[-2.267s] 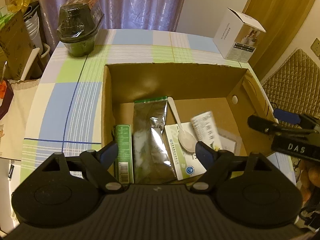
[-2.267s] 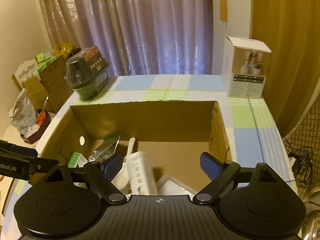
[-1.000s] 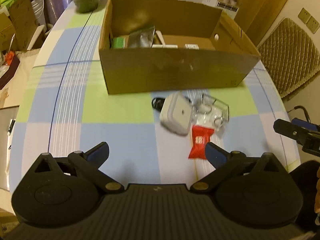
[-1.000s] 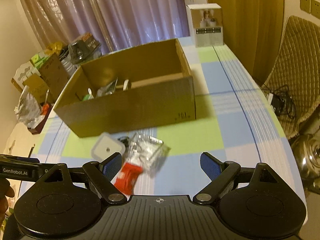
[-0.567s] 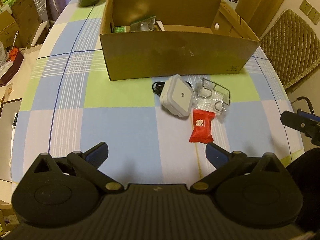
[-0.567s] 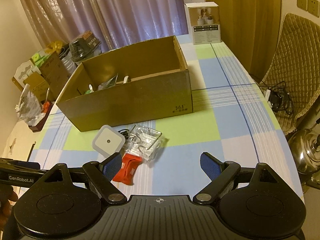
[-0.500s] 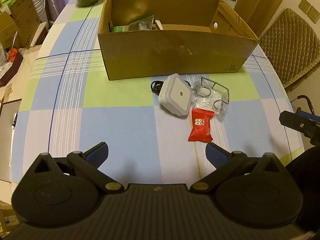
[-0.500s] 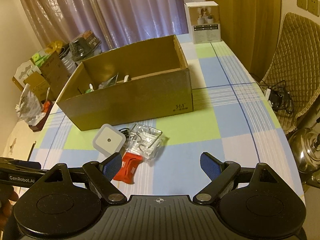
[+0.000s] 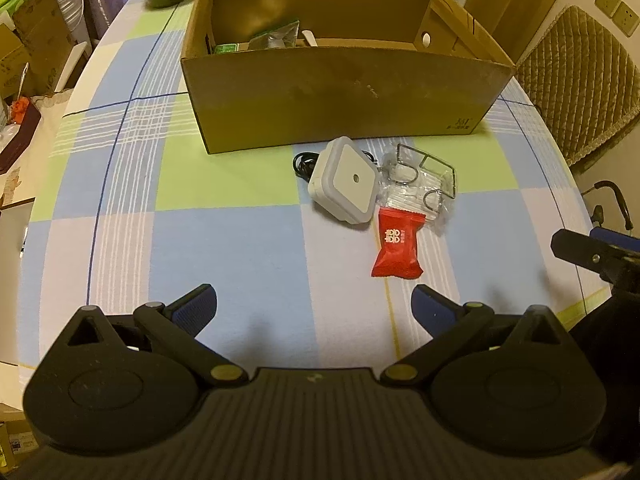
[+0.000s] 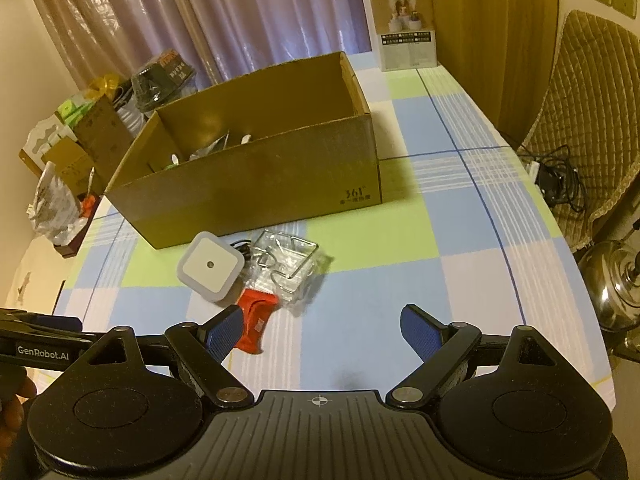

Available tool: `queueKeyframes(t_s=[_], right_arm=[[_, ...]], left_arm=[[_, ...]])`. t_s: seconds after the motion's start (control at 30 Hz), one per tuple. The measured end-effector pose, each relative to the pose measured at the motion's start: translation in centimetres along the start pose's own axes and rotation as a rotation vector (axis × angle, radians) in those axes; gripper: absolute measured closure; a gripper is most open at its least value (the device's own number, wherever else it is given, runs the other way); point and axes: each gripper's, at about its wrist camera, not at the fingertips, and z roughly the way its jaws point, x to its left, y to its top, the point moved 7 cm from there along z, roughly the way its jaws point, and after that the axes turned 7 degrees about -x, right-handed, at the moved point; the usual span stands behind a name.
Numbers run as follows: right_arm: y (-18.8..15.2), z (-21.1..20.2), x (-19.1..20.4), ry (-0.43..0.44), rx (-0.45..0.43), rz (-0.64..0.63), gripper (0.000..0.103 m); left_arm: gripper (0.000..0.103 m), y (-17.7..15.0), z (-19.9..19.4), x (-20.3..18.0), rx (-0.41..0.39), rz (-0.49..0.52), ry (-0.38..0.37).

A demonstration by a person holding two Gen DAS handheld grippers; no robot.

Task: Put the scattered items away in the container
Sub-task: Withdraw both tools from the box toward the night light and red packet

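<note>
Both grippers, left (image 9: 314,306) and right (image 10: 320,330), are hovering released, holding nothing. Red packet (image 9: 396,248), white square gadget (image 9: 344,180) and wire rack (image 9: 424,176) are lying clustered mid-table, beside the box (image 9: 340,92).

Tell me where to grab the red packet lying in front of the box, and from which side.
Take the red packet across its long side edges at mid-length, coming straight down from above. It lies flat on the tablecloth, so only its narrow width suits open jaws. Its far end touches the clear bag; the near end lies free, likely the cleaner approach.
</note>
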Motion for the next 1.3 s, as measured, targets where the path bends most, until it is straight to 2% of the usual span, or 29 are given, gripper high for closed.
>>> queueKeyframes(t_s=[0.27,0.63,0.73,0.93,1.07,1.2,1.3], right_arm=[[-0.3,1.0,-0.1,0.000,0.019,-0.006,0.012],[-0.1,4.1,-0.2,0.005,0.046,-0.045,0.012],[-0.2,5.5,-0.2,0.008,0.060,-0.055,0.012],[-0.2,8.2,-0.6,0.005,0.072,-0.080,0.012],[-0.1,9.5,-1.4,-0.002,0.084,-0.078,0.012],[-0.1,10.4,-1.9,-0.009,0.088,-0.065,0.012],[-0.3,10.9,-2.3,-0.016,0.098,-0.055,0.012]], left_arm=[[0.001,0.7,1.0,-0.5,0.005,0.039,-0.012],[0.005,3.0,4.3,-1.8,-0.029,0.216,-0.030],[0.005,3.3,5.6,-2.5,-0.036,0.272,-0.011],[0.012,3.6,8.2,-3.2,-0.037,0.313,-0.003],[0.023,3.9,10.0,-3.6,-0.038,0.334,0.004],[0.030,3.9,11.1,-4.4,-0.057,0.416,0.027],[0.040,3.7,11.9,-5.0,-0.061,0.487,0.043]])
